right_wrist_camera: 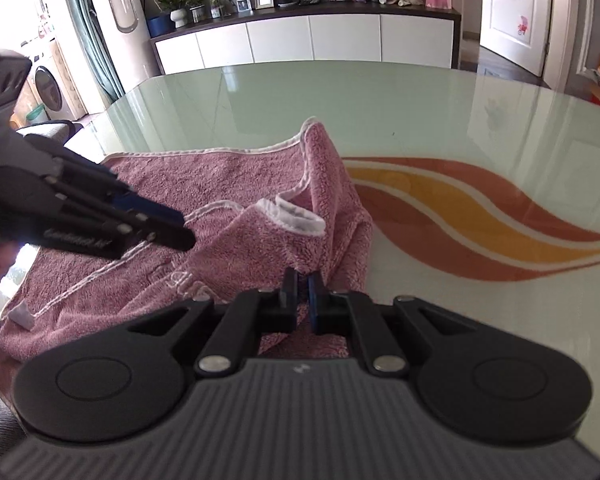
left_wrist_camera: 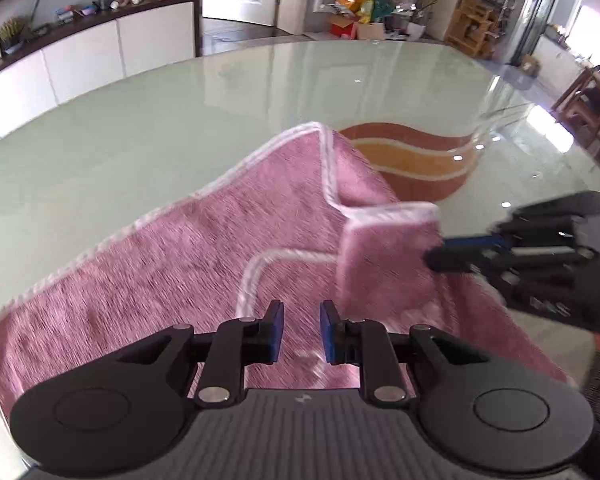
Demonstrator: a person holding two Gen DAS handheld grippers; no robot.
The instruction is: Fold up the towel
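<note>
- The pink towel (right_wrist_camera: 236, 208) lies rumpled on the glassy green surface (right_wrist_camera: 380, 104), near the edge closest to the person, with its right part lifted into a ridge and one white-trimmed corner (right_wrist_camera: 296, 220) curled over on itself.
- The right tongs (right_wrist_camera: 302, 280) are pinched almost fully together on a fold of the towel along its right side; the cloth rises straight up from between the pads, so the grip looks real but shallow.
- The left tongs (left_wrist_camera: 300, 312) hover over the middle of the towel with a narrow gap and nothing between the pads; the cloth under them lies flat.
- The step in hand seems to be carrying the right side over toward the left to make a fold, which is barely begun.
- To do it well, the right tongs should lift the edge just clear of the layer below and travel in a low arc, so the curled corner opens out rather than being buried in the fold.
- The left tongs would serve best taking the matching corner, or pressing down the near edge so the slick surface does not let the whole towel slide.
- Risk: with only one side held, the far hem (left_wrist_camera: 180, 200) may drag and land askew; the white trim lines are the guide for squaring it.
</note>
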